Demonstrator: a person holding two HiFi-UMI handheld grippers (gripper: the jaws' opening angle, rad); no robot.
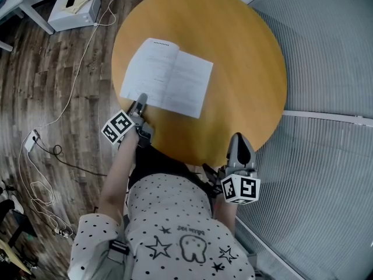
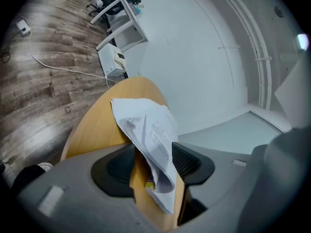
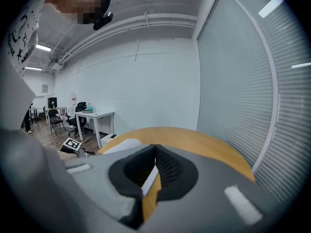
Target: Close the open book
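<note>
Left gripper (image 1: 141, 102) jaws wide apart at book's (image 1: 167, 77) 7 o'clock corner, curled page between them, not pinched. Book open at table (image 1: 250, 63) centre-left. Right gripper (image 1: 239, 140) closed, empty, at table's 5 o'clock edge.

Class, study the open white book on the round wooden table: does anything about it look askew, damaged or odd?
Yes. The open white book lies at an angle to the person on the round wooden table. Its near page corner curls up, bent rather than flat, between the open jaws of the left gripper.
</note>
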